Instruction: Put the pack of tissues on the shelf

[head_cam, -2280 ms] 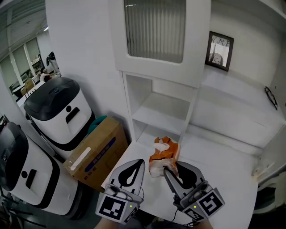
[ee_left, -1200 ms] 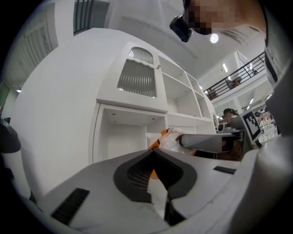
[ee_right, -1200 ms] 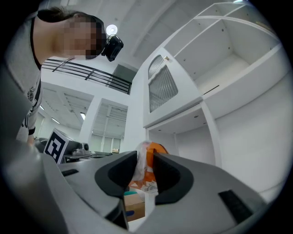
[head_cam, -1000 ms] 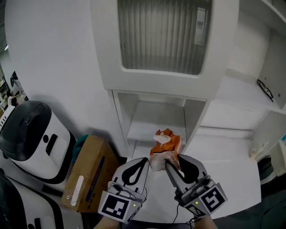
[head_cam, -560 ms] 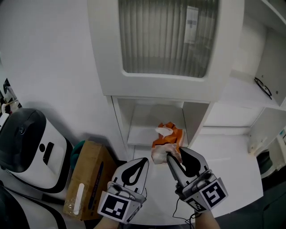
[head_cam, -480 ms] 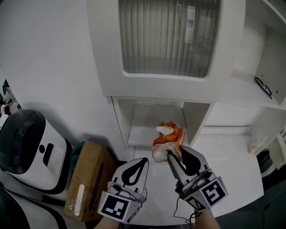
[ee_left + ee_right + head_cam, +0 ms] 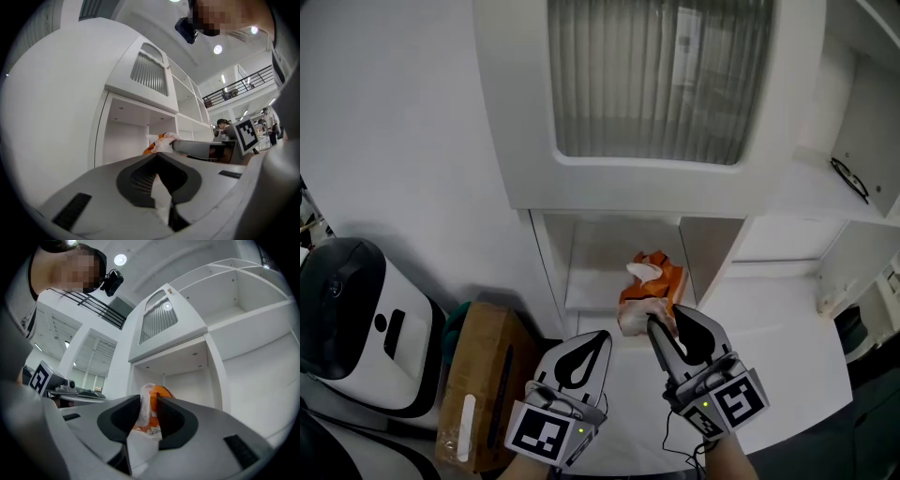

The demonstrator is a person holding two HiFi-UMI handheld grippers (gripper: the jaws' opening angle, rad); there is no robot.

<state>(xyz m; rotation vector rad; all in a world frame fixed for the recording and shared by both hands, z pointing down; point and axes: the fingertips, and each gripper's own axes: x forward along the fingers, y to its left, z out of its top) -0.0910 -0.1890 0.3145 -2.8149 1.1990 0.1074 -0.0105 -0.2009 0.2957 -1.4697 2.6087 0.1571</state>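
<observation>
Under the ribbed cabinet door (image 7: pixel 661 80), the head view shows both grippers side by side in front of a white shelf unit (image 7: pixel 546 272). The right gripper (image 7: pixel 664 321) holds the pack of tissues (image 7: pixel 649 289) by its near end. The orange and white pack is up in the air, at the mouth of the open compartment and over the front edge of the shelf board (image 7: pixel 591 292). Whether it has passed inside, this view does not tell. The left gripper (image 7: pixel 600 337) hangs just to the left of the right gripper, with its 2 jaws pressed together and nothing in them. A cardboard box (image 7: pixel 483 375) and a black and white bin (image 7: pixel 347 323) stand on the floor to the left. A pair of glasses (image 7: pixel 848 178) lies on a shelf at the right.

From the left gripper view, the left gripper (image 7: pixel 157 157) has its jaws clenched tip to tip on nothing. Beyond them, the right gripper (image 7: pixel 176 146) carries the pack of tissues (image 7: pixel 158 140) before the compartment, clear of the shelf board.

Along the right gripper view, the 2 jaws of the right gripper (image 7: pixel 149 400) grasp the pack of tissues (image 7: pixel 161 392), the crumpled wrapper bulging between the pads. The open compartment (image 7: pixel 187 376) lies straight ahead.
</observation>
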